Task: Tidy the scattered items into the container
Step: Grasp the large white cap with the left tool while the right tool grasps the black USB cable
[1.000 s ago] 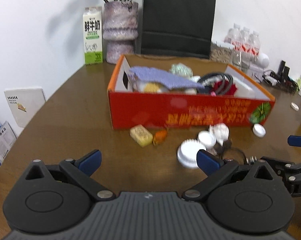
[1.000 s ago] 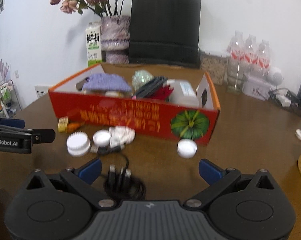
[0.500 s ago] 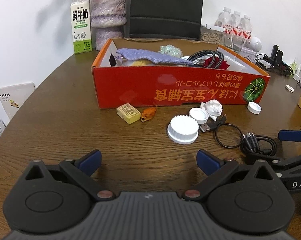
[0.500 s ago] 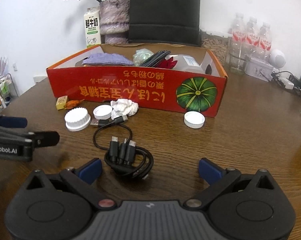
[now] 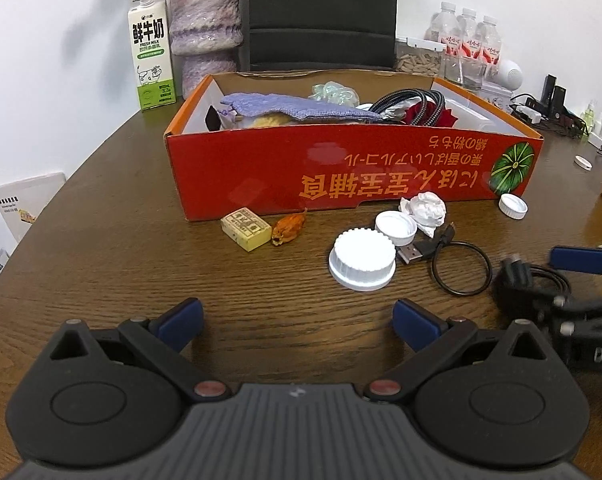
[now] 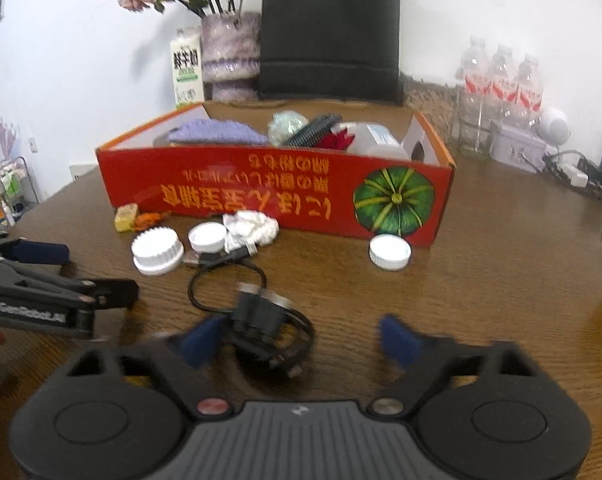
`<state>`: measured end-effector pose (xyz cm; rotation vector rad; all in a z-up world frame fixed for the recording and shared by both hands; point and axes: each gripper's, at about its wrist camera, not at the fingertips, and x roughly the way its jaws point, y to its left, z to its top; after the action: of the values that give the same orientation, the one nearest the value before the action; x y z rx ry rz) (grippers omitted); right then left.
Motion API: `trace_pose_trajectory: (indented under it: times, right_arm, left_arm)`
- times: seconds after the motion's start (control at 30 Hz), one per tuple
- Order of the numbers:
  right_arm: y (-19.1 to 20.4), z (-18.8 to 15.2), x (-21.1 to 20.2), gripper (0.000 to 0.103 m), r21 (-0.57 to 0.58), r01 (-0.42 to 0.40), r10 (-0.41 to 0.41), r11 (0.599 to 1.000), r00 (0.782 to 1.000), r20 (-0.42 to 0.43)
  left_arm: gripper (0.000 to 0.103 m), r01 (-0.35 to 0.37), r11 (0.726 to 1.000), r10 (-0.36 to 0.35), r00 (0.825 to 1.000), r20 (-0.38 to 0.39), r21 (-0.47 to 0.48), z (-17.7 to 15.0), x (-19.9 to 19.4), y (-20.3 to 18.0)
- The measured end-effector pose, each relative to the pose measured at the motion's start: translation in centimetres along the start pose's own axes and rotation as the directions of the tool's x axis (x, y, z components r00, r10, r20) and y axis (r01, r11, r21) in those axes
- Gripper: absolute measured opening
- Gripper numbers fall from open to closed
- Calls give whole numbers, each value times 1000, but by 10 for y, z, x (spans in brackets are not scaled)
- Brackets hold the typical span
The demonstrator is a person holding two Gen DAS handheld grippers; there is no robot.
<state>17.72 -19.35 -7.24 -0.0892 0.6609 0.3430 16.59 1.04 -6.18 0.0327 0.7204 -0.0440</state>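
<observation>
My right gripper (image 6: 301, 338) is closing around the cable (image 6: 269, 320) — not yet pinched. Only my left view shows the left gripper (image 5: 297, 318) spread wide, empty — over bare table (image 5: 101, 264).

You are working in what looks like an office or meeting room: a round wooden table (image 5: 101, 240) stands against a plain white wall (image 5: 61, 40). Behind it you see a black paper bag (image 6: 329, 32), a vase (image 6: 229, 52) of dried flowers, a milk carton (image 5: 151, 52) and shrink-wrapped water bottles (image 6: 501, 80). At the right edge a power strip (image 6: 573, 176) trails cables, and a small cart (image 6: 5, 196) of supplies stands on the left.
</observation>
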Motion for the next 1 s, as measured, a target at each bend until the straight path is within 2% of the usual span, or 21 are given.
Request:
trace_pose_trajectory:
  times: [0.03,0.07,0.2,0.6,0.73,0.83,0.93,0.97,1.0]
  right_arm:
    - [0,0,-1,53,1,-5,5,1000,1000,9]
    - [-1,1,-2,38,7,-12,12,1000,1000,17]
    - [-8,2,-4,37,41,-34,33,999,999,30]
    - [-12,1,-5,37,66,-9,7,998,999,34]
    - [-13,0,-5,37,66,-8,6,998,999,34]
    - [-13,0,-5,37,66,-8,6,998,999,33]
    - [-13,0,-5,37,65,-8,6,998,999,34]
    - [-13,0,-5,37,65,-8,6,998,999,34]
    - [-13,0,-5,37,65,-9,6,998,999,34]
  left_arm:
    - [103,1,1000,-1,1000,0,1,0,0,0]
    - [103,1,1000,-1,1000,-1,1,1,1,0]
    - [103,3,1000,-3,1000,-2,8,5,5,-3]
    - [103,-3,1000,3,1000,-4,4,14,14,-8]
    - [97,10,1000,-10,1000,2,17,17,16,-12]
    - [84,15,999,-15,1000,14,31,22,18,-18]
    - [57,33,999,-34,999,29,41,24,18,-22]
    - [41,41,998,-43,998,36,43,24,17,-22]
    - [41,44,998,-46,998,41,46,23,16,-23]
